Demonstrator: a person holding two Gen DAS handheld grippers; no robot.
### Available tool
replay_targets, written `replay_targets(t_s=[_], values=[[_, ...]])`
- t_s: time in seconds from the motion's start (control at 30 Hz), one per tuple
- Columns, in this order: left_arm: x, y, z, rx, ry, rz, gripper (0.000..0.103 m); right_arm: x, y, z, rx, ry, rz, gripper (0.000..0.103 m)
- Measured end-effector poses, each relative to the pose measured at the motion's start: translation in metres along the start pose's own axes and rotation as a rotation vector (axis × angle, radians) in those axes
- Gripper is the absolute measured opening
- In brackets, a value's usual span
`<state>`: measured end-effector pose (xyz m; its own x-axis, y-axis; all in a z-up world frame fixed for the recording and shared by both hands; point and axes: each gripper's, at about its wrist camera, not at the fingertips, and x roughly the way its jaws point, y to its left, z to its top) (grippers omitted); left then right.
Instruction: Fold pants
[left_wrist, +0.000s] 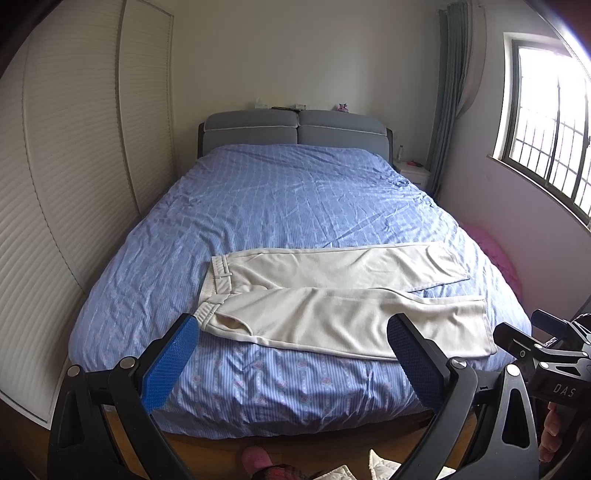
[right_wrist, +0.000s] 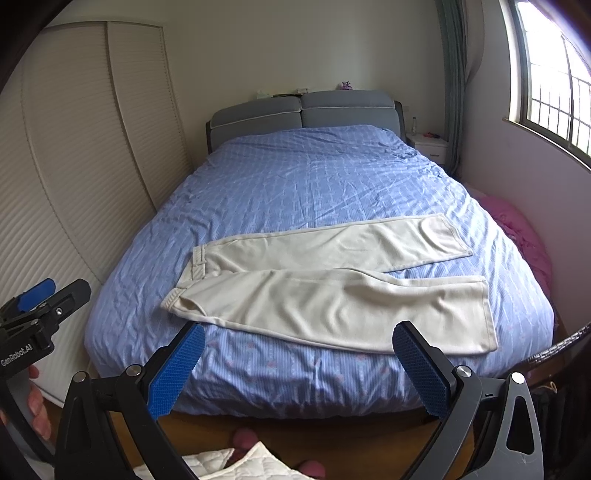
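cream pants (left_wrist: 340, 299) lie flat across the near end of the blue-covered bed (left_wrist: 288, 192), waistband left, hems right, ready for folding, while left gripper (left_wrist: 291, 358) and right gripper (right_wrist: 297, 363) hover spread wide, empty.

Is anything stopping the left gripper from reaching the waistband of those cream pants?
Probably not. The left gripper is open and empty, and nothing lies between it and the waistband on the bed's near side.
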<state>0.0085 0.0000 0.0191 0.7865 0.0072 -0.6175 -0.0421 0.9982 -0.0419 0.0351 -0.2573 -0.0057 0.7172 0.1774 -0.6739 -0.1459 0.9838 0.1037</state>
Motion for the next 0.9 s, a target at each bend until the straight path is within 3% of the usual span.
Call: replay_targets(t_s=[0.9], values=[[0.0012,0.0013,0.0022,0.002,-0.021,-0.007,0.103,-0.0025,-0.0040,0.0065,0.009,-0.015,-0.006,0.103]])
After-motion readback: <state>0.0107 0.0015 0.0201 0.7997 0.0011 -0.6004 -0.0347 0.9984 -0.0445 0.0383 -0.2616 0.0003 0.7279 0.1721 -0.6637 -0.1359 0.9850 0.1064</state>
